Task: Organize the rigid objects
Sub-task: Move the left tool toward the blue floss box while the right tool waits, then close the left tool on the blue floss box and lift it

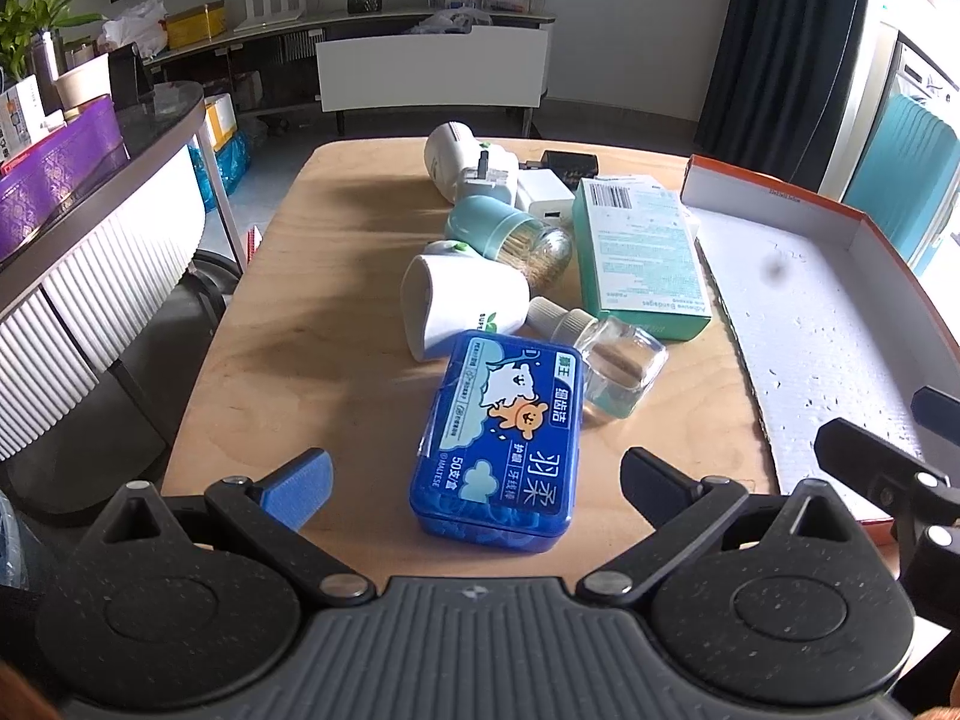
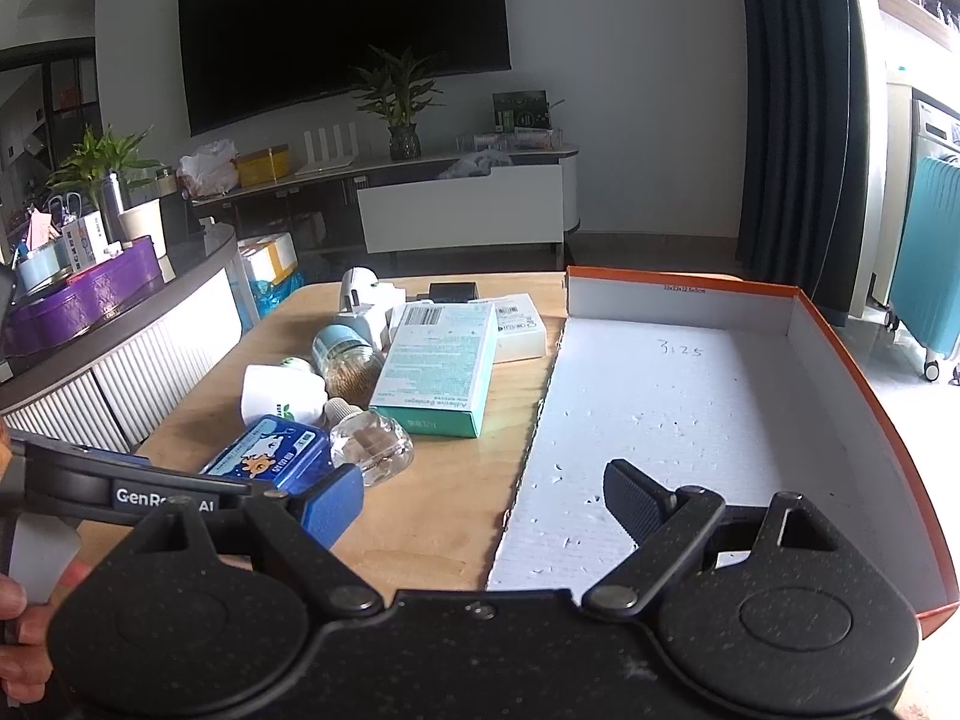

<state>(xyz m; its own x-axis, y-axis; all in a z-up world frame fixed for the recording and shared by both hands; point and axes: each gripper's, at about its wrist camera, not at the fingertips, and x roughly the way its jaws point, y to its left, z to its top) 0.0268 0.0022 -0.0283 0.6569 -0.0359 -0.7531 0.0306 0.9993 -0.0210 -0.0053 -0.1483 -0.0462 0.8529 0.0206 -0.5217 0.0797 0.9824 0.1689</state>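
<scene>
A blue floss-pick box (image 1: 498, 438) (image 2: 270, 450) lies flat on the wooden table (image 1: 336, 276), between the spread fingers of my open left gripper (image 1: 474, 486), which do not touch it. Behind it lie a clear glass bottle (image 1: 618, 366) (image 2: 372, 444), a white cup on its side (image 1: 462, 306) (image 2: 279, 390), a toothpick jar (image 1: 516, 240) (image 2: 348, 360) and a teal bandage box (image 1: 636, 252) (image 2: 441, 366). My right gripper (image 2: 486, 504) is open and holds nothing, over the near left edge of the orange-rimmed cardboard tray (image 2: 870, 396) (image 1: 840, 228).
White plug adapters (image 1: 498, 180), a white charger (image 1: 546, 195) and a black block (image 1: 570, 163) crowd the table's far end. A dark counter with a purple box (image 1: 54, 168) stands to the left. The tray's white floor (image 2: 690, 414) holds nothing. A hand (image 2: 18, 636) shows at lower left.
</scene>
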